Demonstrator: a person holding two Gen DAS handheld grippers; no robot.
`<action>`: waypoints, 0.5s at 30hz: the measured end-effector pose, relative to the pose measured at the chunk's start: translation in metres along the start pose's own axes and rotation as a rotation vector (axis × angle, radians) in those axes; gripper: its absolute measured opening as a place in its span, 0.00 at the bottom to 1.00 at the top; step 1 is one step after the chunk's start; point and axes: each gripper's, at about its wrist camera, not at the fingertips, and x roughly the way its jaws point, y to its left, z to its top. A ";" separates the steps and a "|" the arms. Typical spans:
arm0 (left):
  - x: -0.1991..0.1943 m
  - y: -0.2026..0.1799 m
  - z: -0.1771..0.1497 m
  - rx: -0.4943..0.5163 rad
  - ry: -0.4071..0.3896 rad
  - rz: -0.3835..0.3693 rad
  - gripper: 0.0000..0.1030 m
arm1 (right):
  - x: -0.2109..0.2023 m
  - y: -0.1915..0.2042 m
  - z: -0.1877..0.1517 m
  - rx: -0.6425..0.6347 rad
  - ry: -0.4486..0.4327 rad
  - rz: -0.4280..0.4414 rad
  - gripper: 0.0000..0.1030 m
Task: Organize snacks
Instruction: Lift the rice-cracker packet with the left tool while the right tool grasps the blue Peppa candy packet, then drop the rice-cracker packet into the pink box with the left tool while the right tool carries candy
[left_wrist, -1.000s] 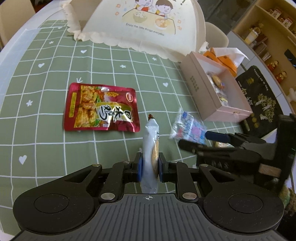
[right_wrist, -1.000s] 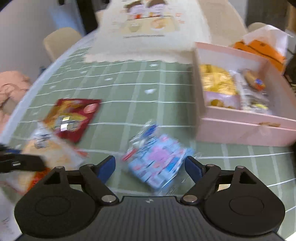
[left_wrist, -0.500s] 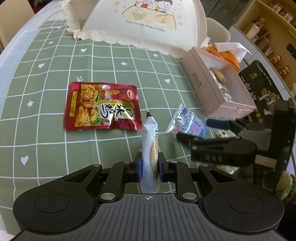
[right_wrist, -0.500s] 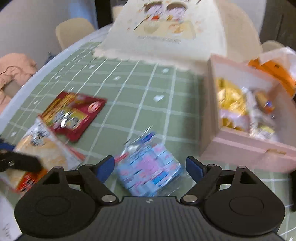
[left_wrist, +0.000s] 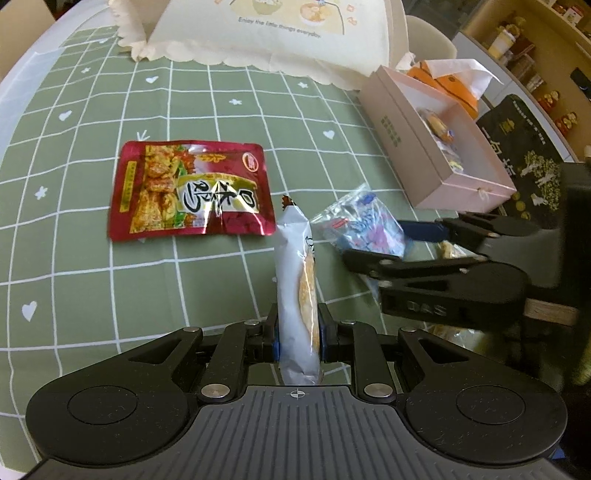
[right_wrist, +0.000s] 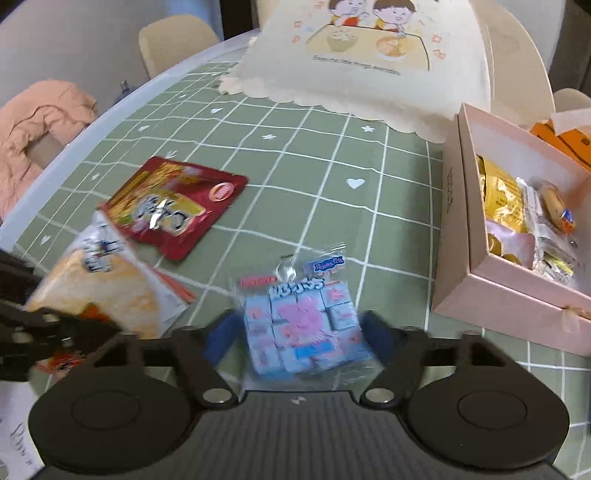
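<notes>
While blurred, three packets (right_wrist: 177, 206) visible.

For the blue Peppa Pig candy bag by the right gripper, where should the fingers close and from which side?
Grip the blue candy bag across its lumpy middle, coming from its near end, as the right gripper is set now. It lies flat on the tablecloth, and the open fingers already flank its two long sides.
</notes>
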 end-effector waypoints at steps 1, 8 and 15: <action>0.001 0.000 0.000 -0.002 0.001 -0.001 0.21 | -0.007 0.001 -0.001 0.009 -0.004 0.010 0.58; 0.004 -0.007 0.001 0.022 -0.006 -0.007 0.21 | -0.077 -0.014 -0.013 0.081 -0.104 -0.003 0.58; 0.001 -0.037 0.000 0.068 -0.006 -0.105 0.20 | -0.118 -0.061 -0.039 0.168 -0.134 -0.152 0.58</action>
